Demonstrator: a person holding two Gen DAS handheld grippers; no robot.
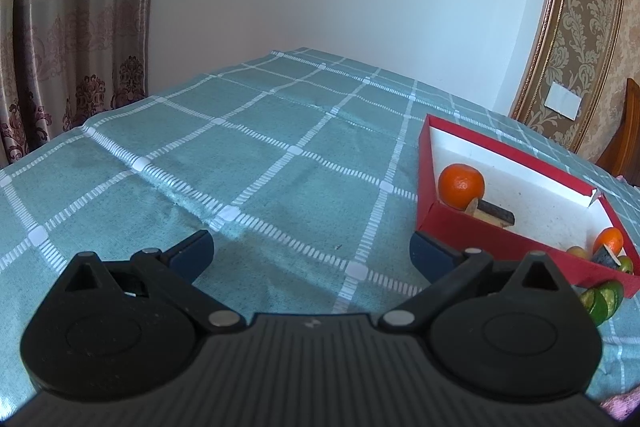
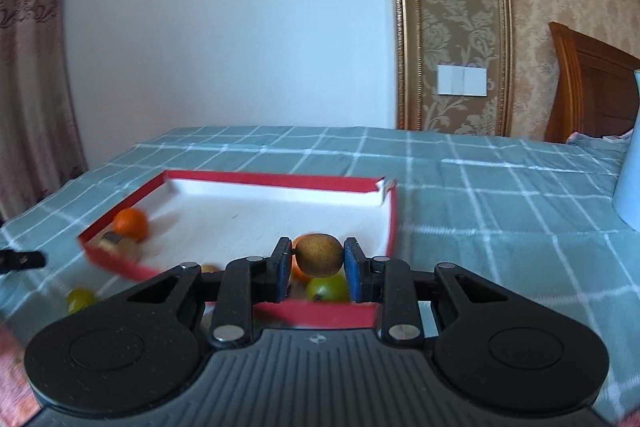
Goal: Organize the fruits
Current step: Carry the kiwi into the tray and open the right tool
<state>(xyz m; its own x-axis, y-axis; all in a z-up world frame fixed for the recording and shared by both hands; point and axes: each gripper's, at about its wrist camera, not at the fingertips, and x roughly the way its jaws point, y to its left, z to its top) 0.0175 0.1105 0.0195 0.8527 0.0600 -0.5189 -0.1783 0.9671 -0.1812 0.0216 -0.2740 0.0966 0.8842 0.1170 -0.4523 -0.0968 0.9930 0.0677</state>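
A brown kiwi is pinched between the blue pads of my right gripper, held above the near right corner of the red box. Beneath it in the box lie a green fruit and part of an orange one. An orange and a brown piece rest at the box's left end. A small green fruit lies on the cloth outside the box. My left gripper stands open over bare cloth, left of the box, which holds an orange. A sliced green fruit lies outside the box.
The table wears a teal checked cloth. A pale blue vessel stands at the right edge. A wooden headboard sits behind the table's far right corner. Curtains hang at the left, a white wall behind.
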